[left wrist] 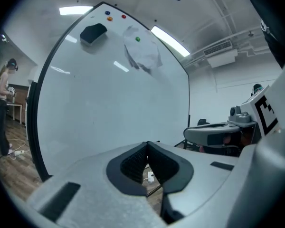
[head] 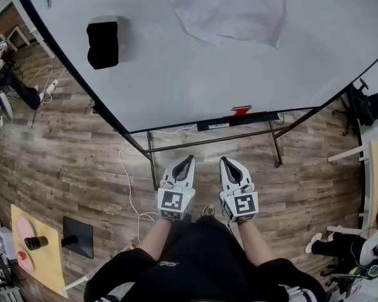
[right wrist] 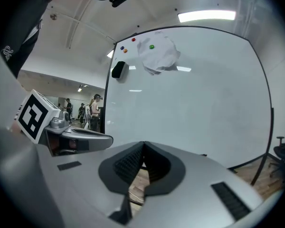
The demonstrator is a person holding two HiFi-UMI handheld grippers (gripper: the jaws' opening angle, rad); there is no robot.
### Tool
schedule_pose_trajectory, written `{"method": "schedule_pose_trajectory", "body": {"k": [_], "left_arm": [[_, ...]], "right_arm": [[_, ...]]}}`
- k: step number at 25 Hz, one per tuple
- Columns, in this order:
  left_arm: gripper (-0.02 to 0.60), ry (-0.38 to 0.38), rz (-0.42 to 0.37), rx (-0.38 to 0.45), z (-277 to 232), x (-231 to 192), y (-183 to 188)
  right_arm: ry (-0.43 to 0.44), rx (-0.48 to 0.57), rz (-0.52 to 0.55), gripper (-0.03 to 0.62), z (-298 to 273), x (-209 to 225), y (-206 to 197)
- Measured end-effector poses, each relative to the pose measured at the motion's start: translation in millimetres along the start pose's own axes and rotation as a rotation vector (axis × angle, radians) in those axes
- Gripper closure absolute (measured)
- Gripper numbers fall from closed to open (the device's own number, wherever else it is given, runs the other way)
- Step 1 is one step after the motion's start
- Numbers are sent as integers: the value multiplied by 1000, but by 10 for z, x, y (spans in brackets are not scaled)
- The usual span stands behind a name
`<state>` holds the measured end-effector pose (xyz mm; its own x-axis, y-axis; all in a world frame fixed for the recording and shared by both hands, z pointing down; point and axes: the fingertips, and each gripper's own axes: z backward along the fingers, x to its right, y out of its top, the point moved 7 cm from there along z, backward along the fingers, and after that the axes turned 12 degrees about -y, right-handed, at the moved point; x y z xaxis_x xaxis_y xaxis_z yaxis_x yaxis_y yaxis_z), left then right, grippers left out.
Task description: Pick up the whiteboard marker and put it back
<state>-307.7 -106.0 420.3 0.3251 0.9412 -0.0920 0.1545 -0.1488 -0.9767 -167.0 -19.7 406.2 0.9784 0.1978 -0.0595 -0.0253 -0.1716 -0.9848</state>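
A large whiteboard (head: 195, 55) on a metal stand fills the head view. On the black tray (head: 239, 122) at its lower edge lies a small red item (head: 241, 110), perhaps the marker; it is too small to be sure. My left gripper (head: 188, 160) and right gripper (head: 226, 162) are held side by side in front of the board, short of the tray and apart from it. Both are shut, tips touching, with nothing between them (left wrist: 147, 144) (right wrist: 143, 144). Neither gripper view shows the marker.
A black eraser (head: 103, 44) and a crumpled white sheet (head: 230, 8) pinned by magnets hang on the board. A white cable (head: 127, 181) trails over the wooden floor. A yellow board (head: 34, 247) lies at lower left, a person (left wrist: 2, 108) stands far left, and chairs (head: 372, 106) stand right.
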Motion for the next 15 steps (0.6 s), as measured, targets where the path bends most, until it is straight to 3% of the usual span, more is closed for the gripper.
{"method": "schedule_pose_trajectory", "body": {"k": [3,6,15], "left_arm": [[575,11,25,65,-60,143,186],[575,14,2,119,-168,293,303],[574,9,-13,153,-235,447,447]], "right_arm": [[-13,41,4,591,72,104,172],[-39,77,18,591,165,220,261],[-60,116,-10,591,268,449,355]]}}
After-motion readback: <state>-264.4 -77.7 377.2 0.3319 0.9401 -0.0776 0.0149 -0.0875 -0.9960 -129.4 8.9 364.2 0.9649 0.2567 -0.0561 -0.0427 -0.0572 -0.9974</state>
